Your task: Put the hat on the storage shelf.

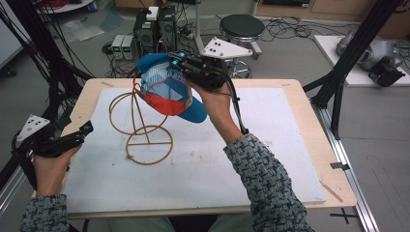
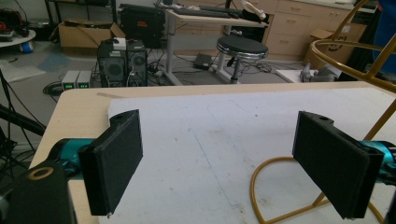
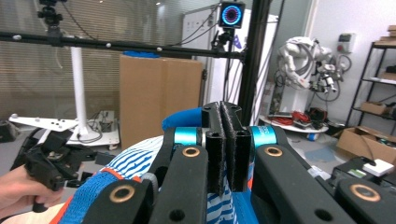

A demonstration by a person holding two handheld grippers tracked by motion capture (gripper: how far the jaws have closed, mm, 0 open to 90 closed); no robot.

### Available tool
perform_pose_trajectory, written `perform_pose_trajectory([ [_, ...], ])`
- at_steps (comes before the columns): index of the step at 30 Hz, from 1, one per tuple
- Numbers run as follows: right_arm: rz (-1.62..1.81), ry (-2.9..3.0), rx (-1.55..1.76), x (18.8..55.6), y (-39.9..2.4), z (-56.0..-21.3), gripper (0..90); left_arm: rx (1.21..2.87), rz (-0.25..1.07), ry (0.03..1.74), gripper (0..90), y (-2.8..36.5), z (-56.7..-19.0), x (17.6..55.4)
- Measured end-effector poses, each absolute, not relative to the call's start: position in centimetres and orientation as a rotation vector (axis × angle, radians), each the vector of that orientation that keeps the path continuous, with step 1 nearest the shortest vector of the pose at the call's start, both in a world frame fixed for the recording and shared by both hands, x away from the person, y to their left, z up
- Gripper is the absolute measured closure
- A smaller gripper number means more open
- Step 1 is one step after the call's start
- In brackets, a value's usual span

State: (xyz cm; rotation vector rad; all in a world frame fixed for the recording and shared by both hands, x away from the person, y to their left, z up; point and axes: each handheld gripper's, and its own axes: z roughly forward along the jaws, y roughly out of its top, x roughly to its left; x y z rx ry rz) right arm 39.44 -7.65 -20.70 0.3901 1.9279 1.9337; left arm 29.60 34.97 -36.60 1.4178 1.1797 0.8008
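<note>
A blue, red and white striped cap (image 1: 167,92) hangs in the air over the top loop of a gold wire stand (image 1: 140,126) on the table. My right gripper (image 1: 177,60) is shut on the cap's upper edge. In the right gripper view the jaws (image 3: 226,149) press together with the cap's fabric (image 3: 135,158) around them. My left gripper (image 1: 87,128) rests at the table's left edge, open. Its jaws (image 2: 233,163) stand wide apart with nothing between them, and the stand's base ring (image 2: 254,186) lies just ahead on the right.
A white mat (image 1: 270,145) covers most of the wooden table (image 1: 309,140). Black frame posts (image 1: 345,72) rise at the right and left sides. Behind the table, on the floor, are a stool (image 1: 241,26) and computer cases (image 1: 154,29).
</note>
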Motion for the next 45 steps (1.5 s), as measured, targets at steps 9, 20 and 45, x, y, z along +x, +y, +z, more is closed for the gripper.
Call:
perform_pose_trajectory([
  [9,1.922,2.011,0.306,38.5,-4.9,-21.2,88.3,1.401,0.810,1.183,16.4,35.4,-36.3,29.4],
  [20,1.901,2.110,0.234,38.1,-1.2,-22.2,88.3,1.374,0.822,1.188,16.4,36.1,-35.9,29.1],
  [45,1.816,2.231,0.149,37.5,3.7,-22.5,88.2,1.344,0.830,1.181,16.4,36.8,-35.3,28.6],
])
